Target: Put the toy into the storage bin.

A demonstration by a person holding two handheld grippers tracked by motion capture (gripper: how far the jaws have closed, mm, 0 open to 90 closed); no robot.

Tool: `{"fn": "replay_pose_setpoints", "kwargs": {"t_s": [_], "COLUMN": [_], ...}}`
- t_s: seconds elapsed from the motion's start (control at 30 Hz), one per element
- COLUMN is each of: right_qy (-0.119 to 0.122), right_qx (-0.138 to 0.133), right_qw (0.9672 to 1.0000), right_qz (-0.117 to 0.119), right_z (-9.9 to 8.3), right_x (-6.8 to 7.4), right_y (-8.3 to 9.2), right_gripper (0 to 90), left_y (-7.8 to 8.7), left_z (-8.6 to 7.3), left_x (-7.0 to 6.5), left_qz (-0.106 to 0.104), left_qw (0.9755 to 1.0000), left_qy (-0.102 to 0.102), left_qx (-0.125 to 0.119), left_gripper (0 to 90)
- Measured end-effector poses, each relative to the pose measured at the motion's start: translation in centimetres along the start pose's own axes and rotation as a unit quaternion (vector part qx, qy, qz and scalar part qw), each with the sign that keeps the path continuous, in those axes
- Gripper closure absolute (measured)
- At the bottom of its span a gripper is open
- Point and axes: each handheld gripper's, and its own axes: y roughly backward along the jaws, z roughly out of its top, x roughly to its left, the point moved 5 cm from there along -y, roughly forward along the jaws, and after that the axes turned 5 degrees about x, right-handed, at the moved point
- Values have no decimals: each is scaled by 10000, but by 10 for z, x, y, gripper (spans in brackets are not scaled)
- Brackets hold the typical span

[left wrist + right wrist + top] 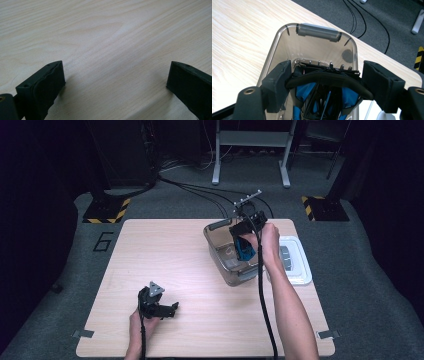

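Observation:
My right gripper (244,240) is shut on a blue and black shoe (245,251) and holds it over a clear grey plastic bin (218,254), partly inside it. In the right gripper view the jaws (325,83) press on both sides of the shoe's black collar (324,78), with blue lining and black laces below. The bin's floor (317,50) lies under it, and a grey handle (318,32) sits on the far rim. My left gripper (171,309) rests low at the table's near left, open, with bare wood between its pads (47,82).
A white lid (296,262) lies right of the bin, near the table's right edge. Black cables (200,190) run across the grey floor behind the table. The light wooden tabletop (165,255) spreads between the two hands.

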Motion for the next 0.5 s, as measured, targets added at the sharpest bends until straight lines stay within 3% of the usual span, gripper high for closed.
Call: {"fn": "replay_pose_setpoints", "kwargs": {"t_s": [0.5], "right_qy": [-102], "right_qx": [181], "right_qw": [9997], "right_qz": [157], "right_z": [-20], "right_x": [3], "right_y": [-16], "right_gripper": [243], "left_y": [0], "left_z": [0], "left_x": [0], "left_qz": [0], "left_qw": [10000], "left_qy": [-6], "left_qx": [2], "left_gripper": [14]}}
